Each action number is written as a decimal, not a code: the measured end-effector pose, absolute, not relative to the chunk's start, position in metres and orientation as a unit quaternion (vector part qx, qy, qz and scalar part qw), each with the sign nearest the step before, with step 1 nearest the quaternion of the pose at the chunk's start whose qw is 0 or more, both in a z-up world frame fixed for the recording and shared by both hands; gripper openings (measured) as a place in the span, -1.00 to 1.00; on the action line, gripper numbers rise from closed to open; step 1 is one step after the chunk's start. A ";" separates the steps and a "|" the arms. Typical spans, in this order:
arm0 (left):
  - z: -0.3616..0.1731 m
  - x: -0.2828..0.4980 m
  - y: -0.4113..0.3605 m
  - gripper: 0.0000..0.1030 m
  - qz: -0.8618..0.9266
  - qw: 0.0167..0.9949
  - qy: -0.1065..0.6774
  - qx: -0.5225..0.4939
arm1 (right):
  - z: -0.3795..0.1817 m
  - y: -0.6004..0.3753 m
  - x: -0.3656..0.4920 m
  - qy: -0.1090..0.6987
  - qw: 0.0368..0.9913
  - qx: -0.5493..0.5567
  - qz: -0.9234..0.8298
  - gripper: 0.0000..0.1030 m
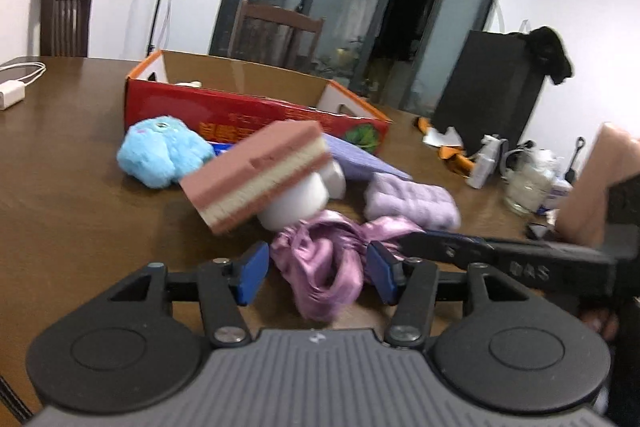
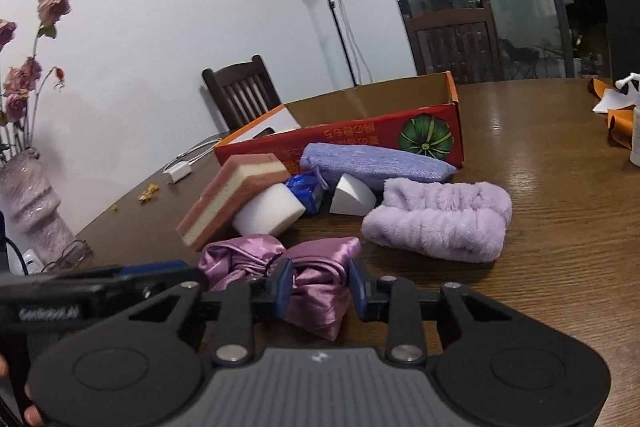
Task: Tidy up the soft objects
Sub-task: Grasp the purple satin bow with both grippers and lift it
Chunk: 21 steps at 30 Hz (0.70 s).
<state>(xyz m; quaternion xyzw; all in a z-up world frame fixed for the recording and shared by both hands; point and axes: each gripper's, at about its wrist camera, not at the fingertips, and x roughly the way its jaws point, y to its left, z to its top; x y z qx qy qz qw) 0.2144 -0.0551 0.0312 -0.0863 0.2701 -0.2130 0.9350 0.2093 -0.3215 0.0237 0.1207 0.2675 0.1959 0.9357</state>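
Note:
A crumpled purple satin cloth (image 1: 320,263) (image 2: 316,291) lies on the brown table (image 2: 560,247). My right gripper (image 2: 320,287) is shut on one end of it. My left gripper (image 1: 318,273) stands open around the other end, with a small gap at its left pad. Behind the cloth a pink-and-cream layered sponge (image 1: 256,175) (image 2: 232,199) leans on a white sponge block (image 2: 268,213). A lilac fluffy band (image 2: 436,223), a purple towel pouch (image 2: 372,163) and a blue plush toy (image 1: 160,155) lie in front of an open red cardboard box (image 1: 240,107) (image 2: 360,135).
A white wedge (image 2: 352,199) and a blue packet (image 2: 304,187) sit among the pile. Bottles and a glass jar (image 1: 524,187) crowd the table beside a black case (image 1: 488,95). A vase of flowers (image 2: 32,203), glasses (image 2: 72,251) and a white charger (image 1: 10,95) are on the other side. Chairs stand behind.

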 end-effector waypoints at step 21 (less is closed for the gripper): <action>0.049 0.244 -0.067 -0.57 -0.277 0.903 0.305 -0.117 | 0.037 -0.335 0.222 0.283 0.921 0.163 0.211 -0.69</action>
